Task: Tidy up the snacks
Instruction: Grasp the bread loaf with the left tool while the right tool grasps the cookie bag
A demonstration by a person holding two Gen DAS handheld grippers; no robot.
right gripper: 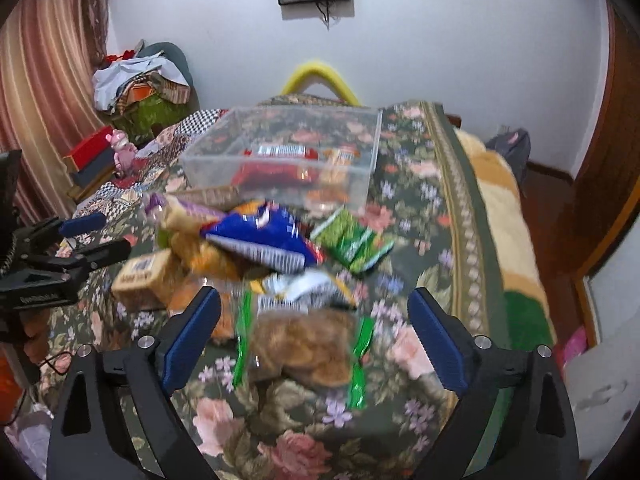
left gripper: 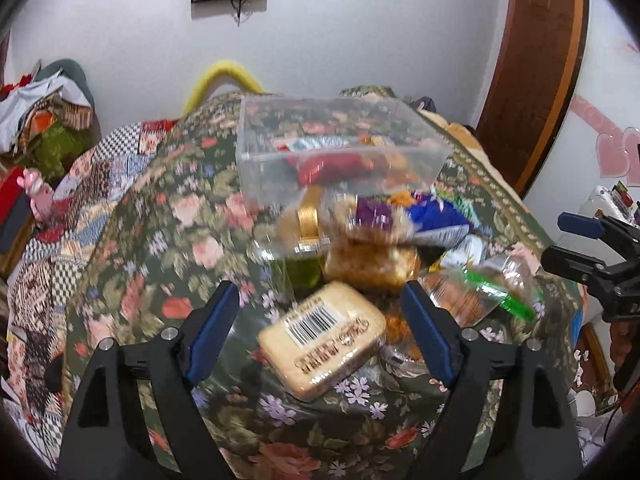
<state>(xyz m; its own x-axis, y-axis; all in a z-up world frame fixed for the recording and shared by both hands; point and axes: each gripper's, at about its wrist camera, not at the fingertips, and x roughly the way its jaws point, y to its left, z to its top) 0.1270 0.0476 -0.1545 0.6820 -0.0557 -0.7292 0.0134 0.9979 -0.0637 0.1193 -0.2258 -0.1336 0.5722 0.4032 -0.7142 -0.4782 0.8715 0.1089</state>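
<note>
Left wrist view, left to right: a patchwork quilt [left gripper: 60,216] lies at the far left, beside the flower-patterned cloth [left gripper: 160,240] that covers the work surface. The left gripper [left gripper: 320,336] points down at the cloth with its jaws wide apart and nothing clamped; a tan biscuit pack [left gripper: 324,340] with a barcode label lies flat on the cloth between its two blue pads, touching neither as far as the blur allows. Beyond it, a clear plastic box [left gripper: 340,148] stands upright on the cloth, holding a red packet [left gripper: 332,168] and a few other wrappers. Just in front of the box sits a loose heap of snacks: a gold-banded pack [left gripper: 308,220], a blue bag [left gripper: 432,220], and a clear bag with green edges [left gripper: 484,288] at the right of the heap. At the far right edge the right gripper [left gripper: 576,240] comes in from the side. Right wrist view: the left gripper [right gripper: 92,236] shows at the left edge near the tan biscuit pack [right gripper: 148,276]. The right gripper [right gripper: 316,340] also has its jaws spread wide, empty; the clear bag with green edges [right gripper: 304,344], filled with brown pieces, lies on the cloth between the pads without contact. Behind it are the blue bag [right gripper: 260,236], a green packet [right gripper: 352,244] to its right, and the clear plastic box [right gripper: 288,156].
</note>
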